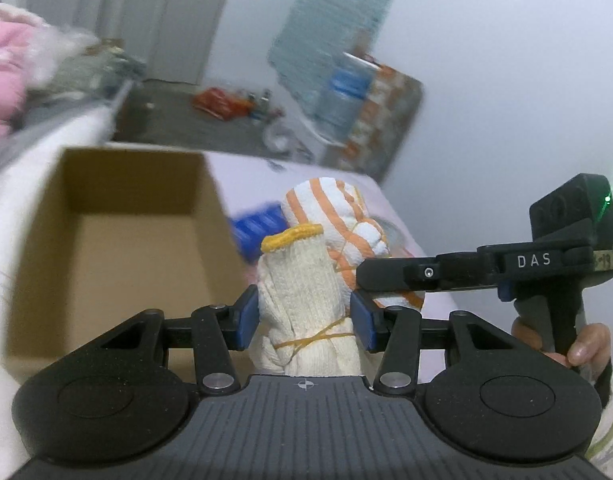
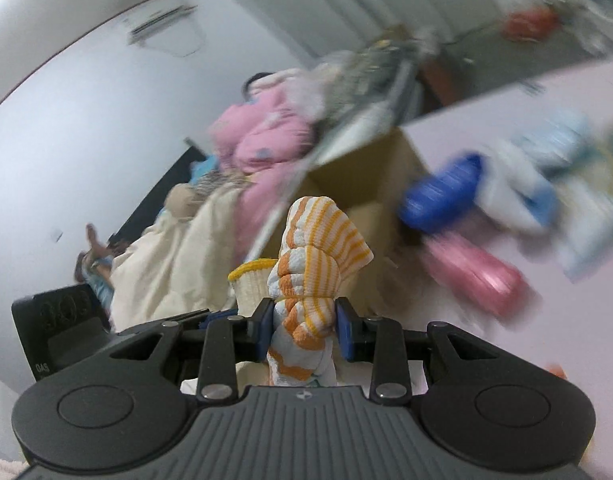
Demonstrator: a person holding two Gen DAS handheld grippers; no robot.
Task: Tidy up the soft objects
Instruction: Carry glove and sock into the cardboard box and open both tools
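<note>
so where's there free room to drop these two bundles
The cardboard box looks bare inside as far as its floor shows. Pale table past its right wall is also bare. Crowded: blue roll, pink roll and white cloth beside the box. Left gripper grips the cream glove bundle; right gripper grips the orange-striped bundle.
</note>
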